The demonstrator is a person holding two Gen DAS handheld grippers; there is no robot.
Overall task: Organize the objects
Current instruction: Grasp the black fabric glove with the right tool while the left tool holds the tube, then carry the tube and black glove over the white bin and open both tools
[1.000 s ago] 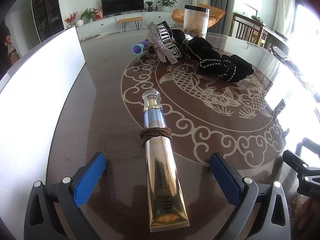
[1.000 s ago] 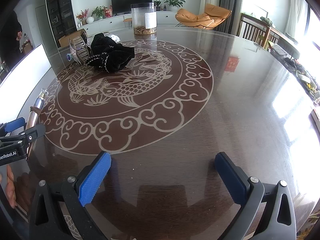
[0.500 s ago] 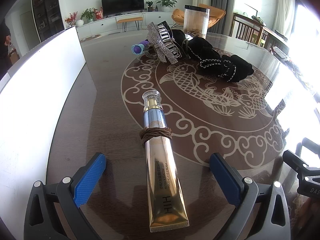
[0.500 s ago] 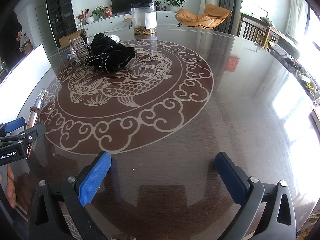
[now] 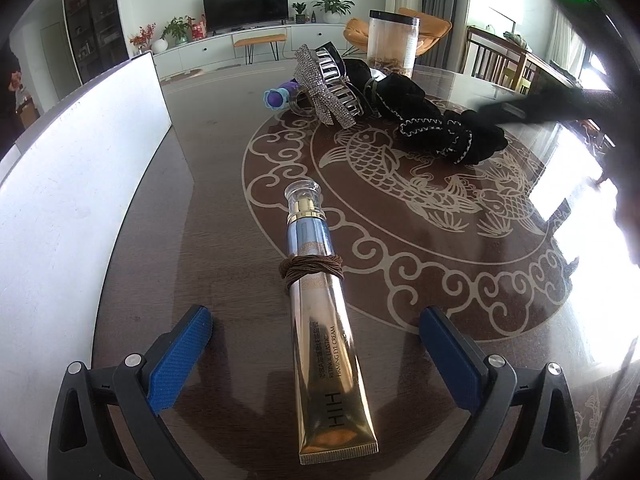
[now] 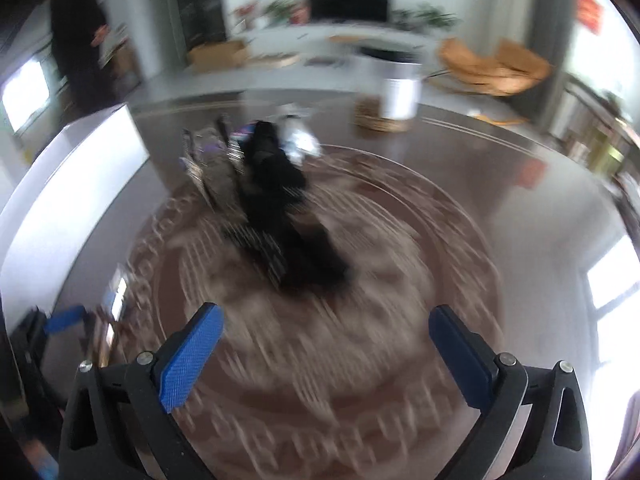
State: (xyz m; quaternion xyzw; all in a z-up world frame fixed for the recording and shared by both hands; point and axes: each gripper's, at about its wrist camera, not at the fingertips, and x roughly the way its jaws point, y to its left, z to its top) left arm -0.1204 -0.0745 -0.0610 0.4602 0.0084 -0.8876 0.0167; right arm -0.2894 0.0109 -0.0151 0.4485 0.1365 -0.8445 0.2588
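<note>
Left hand-held gripper [image 5: 316,354] sits low over the tabletop [image 5: 224,184], fingers spread wide, empty, straddling the gold eye cream tube [image 5: 320,328]. The tube lies flat, crimp end toward the camera, cap at 12 o'clock, brown hair tie [image 5: 314,270] wound round its middle.

Right hand-held gripper [image 6: 326,354] is also wide and empty (view heavily motion-blurred), aimed at the black scrunchie [image 6: 288,216] at 11 o'clock; rhinestone claw clip [image 5: 326,82] just beside it.

Judged step: right side approaching the pile. Best to slow down, centre the fingers on one item, close on bunched fabric rather than the hard clip. White box [image 5: 72,168] at 9 o'clock looks like the likely bin.
</note>
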